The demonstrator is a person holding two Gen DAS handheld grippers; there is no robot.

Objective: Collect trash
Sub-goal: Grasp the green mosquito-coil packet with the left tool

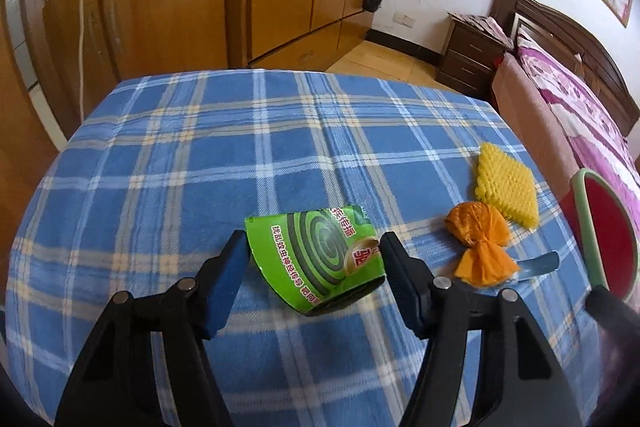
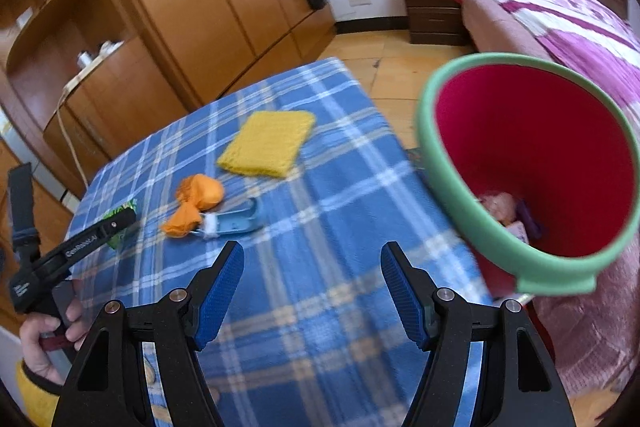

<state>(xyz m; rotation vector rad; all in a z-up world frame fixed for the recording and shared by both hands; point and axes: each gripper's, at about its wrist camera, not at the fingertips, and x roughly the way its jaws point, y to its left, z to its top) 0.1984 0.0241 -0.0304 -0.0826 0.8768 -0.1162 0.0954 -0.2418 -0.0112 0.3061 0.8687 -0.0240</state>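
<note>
Two claws work here: the left gripper straddles the green wrapper on the table, pads not pressing; thin foil could slip out. Right gripper gapes empty near the bin.

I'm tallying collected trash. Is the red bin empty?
Not empty. In the right wrist view, pinkish and purple scraps lie at the bottom of the red bin.

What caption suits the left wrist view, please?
Left gripper straddles a green mosquito-coil packet on blue plaid cloth.
</note>
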